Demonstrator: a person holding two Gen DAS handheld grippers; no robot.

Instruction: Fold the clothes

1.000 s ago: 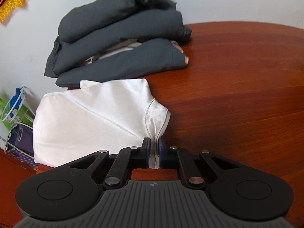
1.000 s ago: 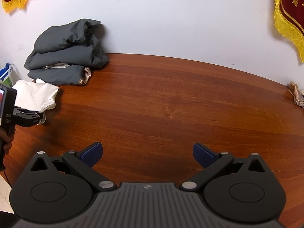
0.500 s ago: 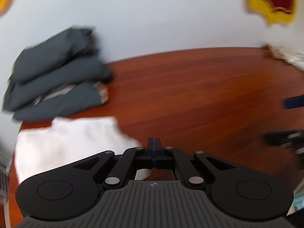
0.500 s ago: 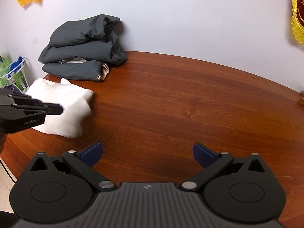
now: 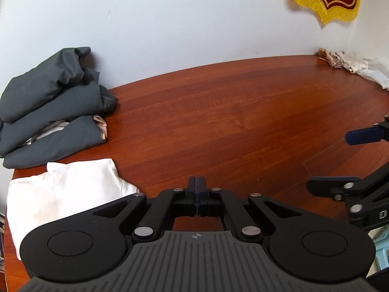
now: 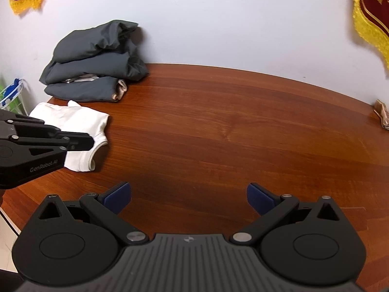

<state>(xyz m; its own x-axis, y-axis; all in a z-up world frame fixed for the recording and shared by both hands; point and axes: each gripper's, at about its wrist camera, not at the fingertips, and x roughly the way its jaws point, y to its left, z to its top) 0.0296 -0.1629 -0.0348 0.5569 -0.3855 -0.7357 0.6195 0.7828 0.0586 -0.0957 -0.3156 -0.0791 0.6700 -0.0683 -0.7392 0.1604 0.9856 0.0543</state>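
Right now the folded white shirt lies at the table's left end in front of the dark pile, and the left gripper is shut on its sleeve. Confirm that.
Not quite. The left gripper is shut on nothing; the left wrist view shows its fingers closed together over bare table. The white shirt does lie in front of the dark pile.

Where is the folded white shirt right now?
The white shirt lies folded at the table's left end, just in front of the stack of dark grey clothes; in the right wrist view the shut left claw hangs over its near edge.
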